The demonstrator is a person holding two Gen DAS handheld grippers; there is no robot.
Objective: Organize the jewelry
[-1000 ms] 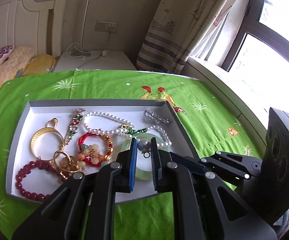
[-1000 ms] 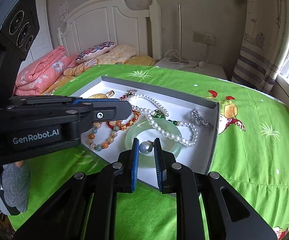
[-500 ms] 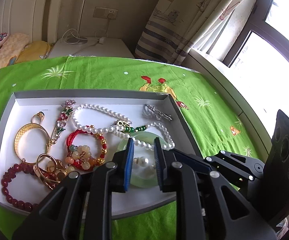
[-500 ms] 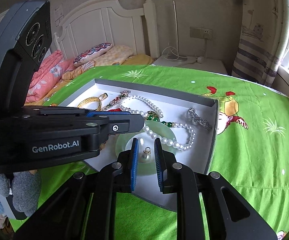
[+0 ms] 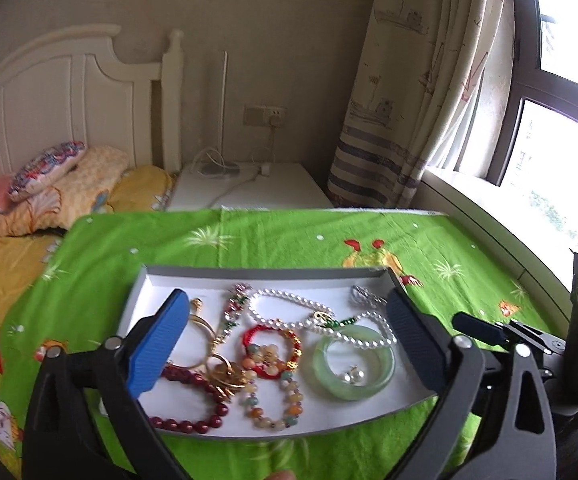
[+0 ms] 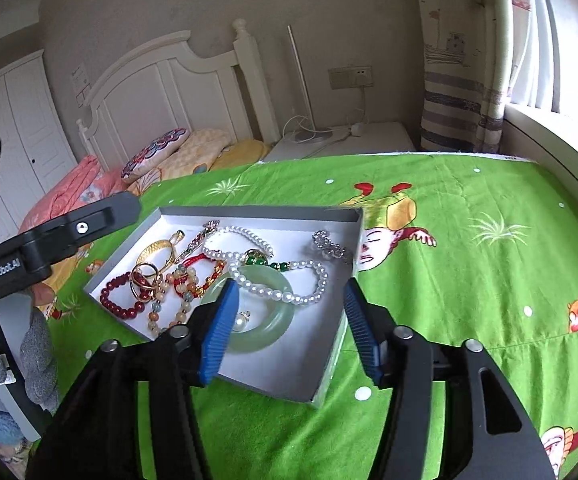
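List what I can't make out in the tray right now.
- Red bead bracelet: left view, near part hidden behind the left gripper's finger.
- Pearl earrings inside the jade bangle: too small for detail; right view, partly behind the right gripper's finger.
- Silver piece: too small to identify.

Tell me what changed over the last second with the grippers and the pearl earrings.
Both grippers opened: the left gripper and right gripper were each nearly shut around a pearl earring a second ago and now stand wide open and pulled back. The pearl earrings were let go and lie inside the jade bangle. The tray and the other jewelry stayed put.
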